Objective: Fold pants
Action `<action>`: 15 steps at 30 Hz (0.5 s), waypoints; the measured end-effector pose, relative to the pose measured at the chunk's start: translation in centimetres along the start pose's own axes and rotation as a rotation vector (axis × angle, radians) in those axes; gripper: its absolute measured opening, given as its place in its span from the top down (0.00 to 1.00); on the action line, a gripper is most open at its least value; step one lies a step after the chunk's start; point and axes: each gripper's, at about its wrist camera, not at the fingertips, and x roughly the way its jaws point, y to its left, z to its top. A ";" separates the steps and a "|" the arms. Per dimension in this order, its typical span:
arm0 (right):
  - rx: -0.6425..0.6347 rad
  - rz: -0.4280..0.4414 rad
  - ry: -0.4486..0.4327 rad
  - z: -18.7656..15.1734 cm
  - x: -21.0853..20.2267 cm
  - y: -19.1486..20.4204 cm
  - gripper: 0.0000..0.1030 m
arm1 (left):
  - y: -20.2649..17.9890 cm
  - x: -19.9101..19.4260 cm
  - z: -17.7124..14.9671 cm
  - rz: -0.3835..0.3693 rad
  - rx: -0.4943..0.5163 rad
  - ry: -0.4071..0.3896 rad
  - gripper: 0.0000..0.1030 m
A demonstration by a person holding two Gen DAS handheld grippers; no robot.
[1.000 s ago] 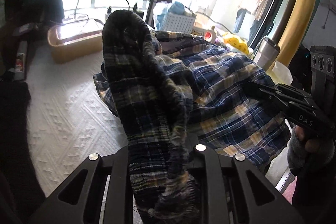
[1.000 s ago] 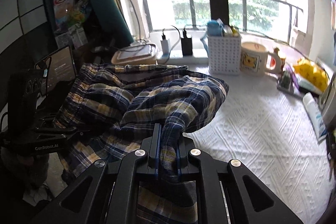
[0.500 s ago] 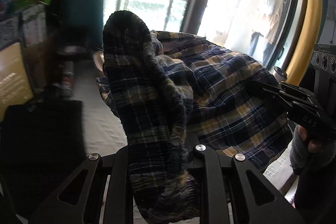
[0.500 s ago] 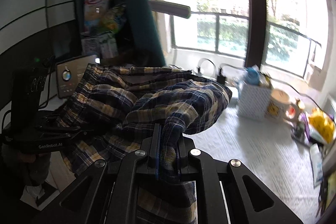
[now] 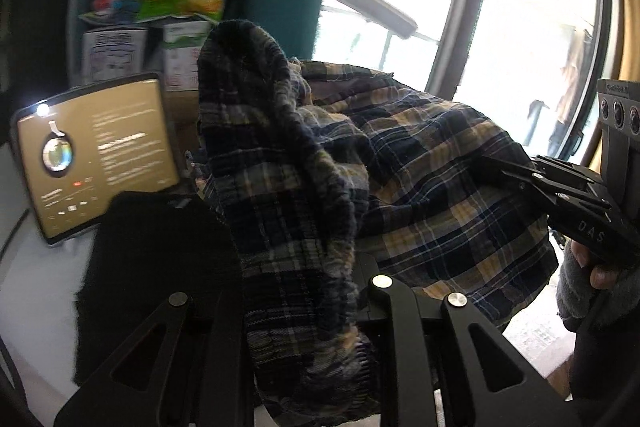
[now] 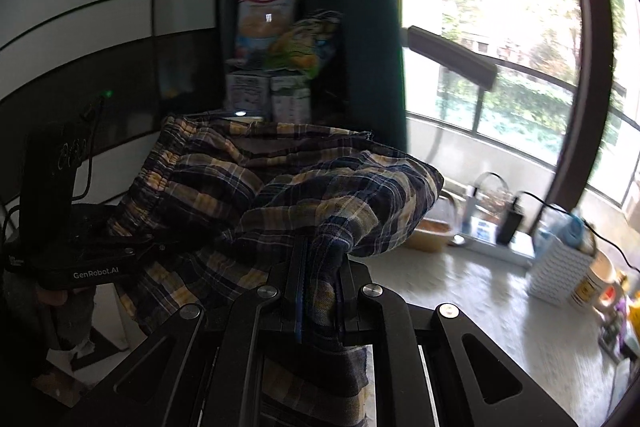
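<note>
Both grippers, the left gripper point(image 5: 300, 291) and the right gripper point(image 6: 320, 291), are clamped on bunched plaid pants point(image 5: 420, 179) held in the air above the white table point(image 6: 460, 307), apparently mid-fold, so next comes laying them down flat.

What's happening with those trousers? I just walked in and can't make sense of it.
A person is folding dark blue and yellow plaid cotton pants, holding a black two-finger tool in each hand. The left tool is clamped on a bunched edge, and the right tool is shut on another fold. The fabric hangs between them, lifted above the white textured table beside the window.
</note>
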 end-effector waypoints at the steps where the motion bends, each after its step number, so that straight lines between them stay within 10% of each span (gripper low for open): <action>1: -0.002 0.011 0.000 0.3 0.5 0.5 0.89 | 0.7 -0.2 0.0 0.013 -0.001 -0.003 0.82; 15: 0.037 0.118 0.103 0.4 12.5 5.1 0.89 | 10.8 3.9 -1.7 0.146 -0.049 0.107 0.82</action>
